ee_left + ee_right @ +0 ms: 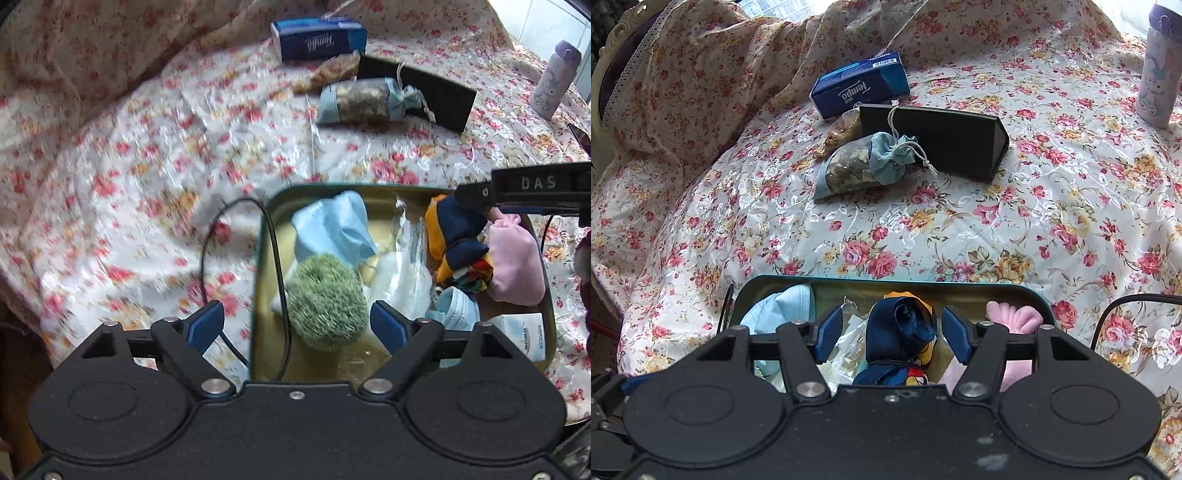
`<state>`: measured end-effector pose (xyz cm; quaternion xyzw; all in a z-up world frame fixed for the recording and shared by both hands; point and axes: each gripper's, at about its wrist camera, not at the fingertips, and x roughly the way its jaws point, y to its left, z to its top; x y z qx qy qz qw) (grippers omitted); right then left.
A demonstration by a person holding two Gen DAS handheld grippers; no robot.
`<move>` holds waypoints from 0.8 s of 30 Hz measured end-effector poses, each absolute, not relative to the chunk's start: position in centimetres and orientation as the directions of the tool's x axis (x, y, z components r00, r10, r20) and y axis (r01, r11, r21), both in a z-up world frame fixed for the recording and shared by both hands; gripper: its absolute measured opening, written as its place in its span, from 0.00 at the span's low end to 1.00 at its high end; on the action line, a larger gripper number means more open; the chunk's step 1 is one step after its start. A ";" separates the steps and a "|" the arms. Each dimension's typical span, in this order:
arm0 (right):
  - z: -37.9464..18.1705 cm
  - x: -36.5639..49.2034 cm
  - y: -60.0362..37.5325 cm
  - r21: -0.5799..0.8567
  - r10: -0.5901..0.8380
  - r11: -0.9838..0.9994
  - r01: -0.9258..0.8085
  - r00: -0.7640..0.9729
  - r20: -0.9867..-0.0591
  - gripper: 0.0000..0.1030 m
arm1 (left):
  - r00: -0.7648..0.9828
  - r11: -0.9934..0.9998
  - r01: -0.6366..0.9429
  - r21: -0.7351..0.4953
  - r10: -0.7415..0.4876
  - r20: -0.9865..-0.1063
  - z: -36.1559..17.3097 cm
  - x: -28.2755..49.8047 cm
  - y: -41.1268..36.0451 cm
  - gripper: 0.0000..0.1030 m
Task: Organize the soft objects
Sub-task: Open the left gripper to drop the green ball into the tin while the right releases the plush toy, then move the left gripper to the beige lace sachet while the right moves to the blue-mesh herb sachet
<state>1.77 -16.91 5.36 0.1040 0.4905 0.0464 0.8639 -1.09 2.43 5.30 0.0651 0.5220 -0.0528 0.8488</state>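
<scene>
Pompom released into tin, both grippers agape, empty; next, fetch sachet.

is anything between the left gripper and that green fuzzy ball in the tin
Nothing visible is. The left gripper stands open right over the green fuzzy ball, its blue pads on either side and clear of it. A black cable drapes over the tin's left rim beside the ball, not across it.

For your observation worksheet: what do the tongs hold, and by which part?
Nothing: both left tongs and right tongs are open, pads clear of the things in the tin.
</scene>
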 end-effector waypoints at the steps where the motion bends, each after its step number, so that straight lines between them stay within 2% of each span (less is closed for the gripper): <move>1: 5.4 1.7 -17.0 0.225 0.182 0.974 0.023 0.515 -0.838 0.58 | 0.469 0.985 0.152 0.080 -0.001 -0.883 5.7 -1.1 2.6 0.81; 8: 5.6 1.5 -17.1 0.228 0.184 0.973 0.021 0.520 -0.834 0.58 | 0.611 0.956 0.028 0.293 0.216 -0.761 8.7 -0.1 5.6 0.81; 12: 5.6 1.5 -17.0 0.225 0.182 0.974 0.018 0.523 -0.833 0.58 | 0.663 0.933 -0.066 0.354 0.306 -0.683 10.7 1.3 7.8 0.81; 17: 5.8 1.8 -16.7 0.198 0.163 0.980 0.009 0.534 -0.830 0.58 | 0.723 0.913 -0.152 0.379 0.364 -0.587 12.5 4.4 9.1 0.81; 19: 6.1 2.0 -16.7 0.188 0.154 0.982 0.008 0.543 -0.826 0.58 | 0.746 0.921 -0.169 0.351 0.352 -0.565 13.2 6.0 9.2 0.83; 21: 6.3 2.1 -16.7 0.182 0.146 0.983 0.011 0.550 -0.823 0.59 | 0.767 0.935 -0.173 0.309 0.325 -0.554 13.7 7.8 9.2 0.94; 24: 6.4 2.4 -16.9 0.174 0.135 0.985 0.019 0.553 -0.822 0.60 | 0.792 0.939 -0.181 0.291 0.315 -0.523 13.9 10.3 8.2 0.95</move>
